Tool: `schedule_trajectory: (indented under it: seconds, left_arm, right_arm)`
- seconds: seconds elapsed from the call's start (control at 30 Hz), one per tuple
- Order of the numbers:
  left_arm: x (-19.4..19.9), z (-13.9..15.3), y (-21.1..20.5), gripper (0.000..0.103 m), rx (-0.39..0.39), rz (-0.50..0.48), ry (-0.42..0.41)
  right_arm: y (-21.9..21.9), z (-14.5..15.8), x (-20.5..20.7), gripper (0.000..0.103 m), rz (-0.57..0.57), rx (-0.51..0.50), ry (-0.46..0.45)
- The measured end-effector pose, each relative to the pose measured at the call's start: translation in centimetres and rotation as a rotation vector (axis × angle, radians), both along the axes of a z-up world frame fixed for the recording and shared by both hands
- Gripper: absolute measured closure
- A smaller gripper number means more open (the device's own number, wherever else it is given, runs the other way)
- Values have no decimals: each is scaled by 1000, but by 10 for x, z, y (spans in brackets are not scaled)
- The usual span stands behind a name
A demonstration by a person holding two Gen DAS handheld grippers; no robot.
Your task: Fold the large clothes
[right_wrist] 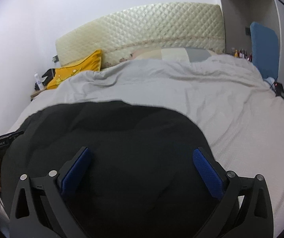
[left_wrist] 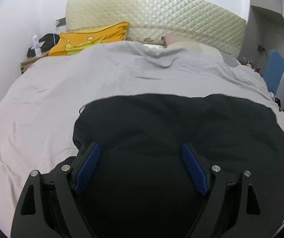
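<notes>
Both your left gripper (left_wrist: 140, 148) and right gripper (right_wrist: 142, 154) spread wide, empty, over the black garment (left_wrist: 181, 123). Near hem's probably hidden beneath them; pinch blind and you'll bunch layers.

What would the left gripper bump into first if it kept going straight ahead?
Probably the black garment: the open left gripper points right over it, with the grey bedcover beyond. Depth is hard to judge.

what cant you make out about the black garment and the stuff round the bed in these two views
- Black garment: its near part is cut off by the bottom edge in both views, behind the open left gripper and open right gripper; its type is unclear.
- Bottle on the bedside table: too small to read.
- Small items by the blue board: too small to identify.
- Pillows: mostly hidden behind the grey blanket.
</notes>
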State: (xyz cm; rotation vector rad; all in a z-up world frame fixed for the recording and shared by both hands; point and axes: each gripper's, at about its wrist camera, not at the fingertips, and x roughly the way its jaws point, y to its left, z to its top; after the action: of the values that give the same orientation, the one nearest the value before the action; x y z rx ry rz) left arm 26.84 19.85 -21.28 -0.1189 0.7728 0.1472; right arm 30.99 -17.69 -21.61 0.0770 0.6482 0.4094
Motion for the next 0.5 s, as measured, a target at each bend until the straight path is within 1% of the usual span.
schedule_trajectory:
  seconds: [0.17, 0.3, 0.47, 0.5]
  left_arm:
    - [1, -8, -4, 13, 31, -8, -1]
    - [3, -13, -5, 10, 24, -15, 9]
    - [1, -8, -3, 4, 14, 7, 18]
    - [0, -5, -4, 2, 16, 9, 20]
  right_arm:
    - [4, -14, 1, 0, 21, -18, -9]
    - [6, -23, 2, 0, 18, -20, -19]
    - [5, -24, 3, 0, 3, -26, -3]
    - [6, -22, 3, 0, -2, -31, 1]
